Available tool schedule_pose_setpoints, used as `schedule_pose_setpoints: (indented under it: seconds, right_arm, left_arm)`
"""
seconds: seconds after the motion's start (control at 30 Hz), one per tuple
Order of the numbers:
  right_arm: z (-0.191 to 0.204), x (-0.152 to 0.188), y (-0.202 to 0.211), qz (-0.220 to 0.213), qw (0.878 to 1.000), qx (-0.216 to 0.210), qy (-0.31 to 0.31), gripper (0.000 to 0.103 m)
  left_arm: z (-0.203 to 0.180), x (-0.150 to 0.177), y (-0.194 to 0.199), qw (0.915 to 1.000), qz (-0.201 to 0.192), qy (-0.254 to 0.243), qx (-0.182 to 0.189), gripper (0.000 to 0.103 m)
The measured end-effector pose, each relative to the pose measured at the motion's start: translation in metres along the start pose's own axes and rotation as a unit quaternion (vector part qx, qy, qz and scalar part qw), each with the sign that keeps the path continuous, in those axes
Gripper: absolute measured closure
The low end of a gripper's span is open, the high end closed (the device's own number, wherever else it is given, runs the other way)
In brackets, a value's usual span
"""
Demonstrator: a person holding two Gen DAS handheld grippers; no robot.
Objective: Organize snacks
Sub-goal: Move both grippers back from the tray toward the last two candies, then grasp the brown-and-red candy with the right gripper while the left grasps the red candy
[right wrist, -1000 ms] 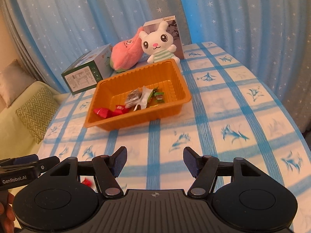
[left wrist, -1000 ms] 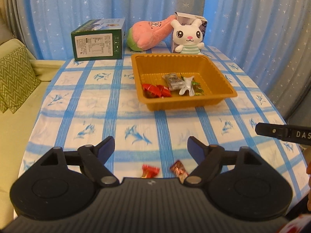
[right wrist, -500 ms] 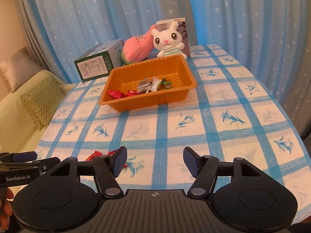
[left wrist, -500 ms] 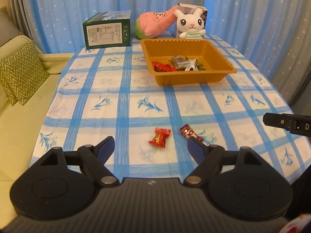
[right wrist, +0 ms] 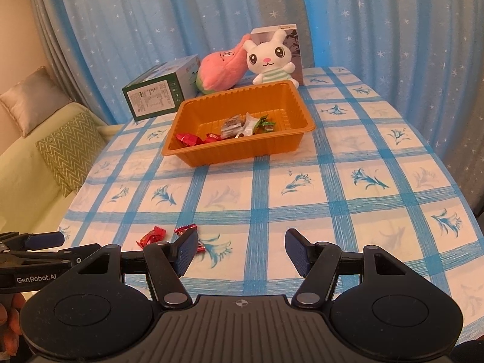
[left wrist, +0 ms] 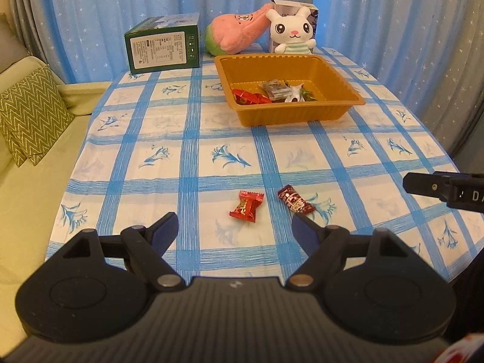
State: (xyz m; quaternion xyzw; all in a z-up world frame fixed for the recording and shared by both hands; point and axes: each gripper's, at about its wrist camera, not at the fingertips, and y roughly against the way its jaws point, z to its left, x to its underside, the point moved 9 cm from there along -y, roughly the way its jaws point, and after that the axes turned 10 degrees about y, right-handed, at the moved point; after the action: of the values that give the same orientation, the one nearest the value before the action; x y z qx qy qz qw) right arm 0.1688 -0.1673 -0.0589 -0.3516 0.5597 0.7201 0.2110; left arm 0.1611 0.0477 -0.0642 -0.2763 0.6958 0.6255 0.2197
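Observation:
An orange tray [left wrist: 348,86] [right wrist: 193,112] at the table's far side holds several wrapped snacks. Two snacks lie loose on the cloth near the front edge: a red bow-shaped candy [left wrist: 247,205] [right wrist: 152,236] and a dark red wrapped bar [left wrist: 295,203] [right wrist: 184,230]. My left gripper [left wrist: 235,232] is open and empty, just short of the two snacks. My right gripper [right wrist: 241,251] is open and empty, to the right of them; its left finger [right wrist: 186,251] covers part of the bar. It shows at the right edge of the left wrist view [left wrist: 447,189].
A green box [left wrist: 163,47], a pink plush [left wrist: 239,33], a white bunny plush [left wrist: 292,31] and a white box [left wrist: 308,7] stand behind the tray. Blue curtains hang around the table. A green sofa with a zigzag cushion [left wrist: 28,115] lies left.
Both grippers have pulled back from the tray toward the table's front edge. The two loose snacks now lie in full view ahead of the left gripper. Both jaws stay open.

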Motion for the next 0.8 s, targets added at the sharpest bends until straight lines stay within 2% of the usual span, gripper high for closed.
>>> schedule_pose_setpoints:
  seconds: [0.53, 0.8]
  right_arm:
    - [0.021, 0.012, -0.060, 0.033, 0.997, -0.049, 0.049, 0.039]
    - [0.043, 0.015, -0.104, 0.052, 0.992, -0.082, 0.081, 0.041]
  left_arm:
    - [0.012, 0.002, -0.048, 0.9989, 0.033, -0.031, -0.009, 0.023]
    - [0.020, -0.001, -0.077, 0.9976, 0.055, -0.043, -0.004, 0.029]
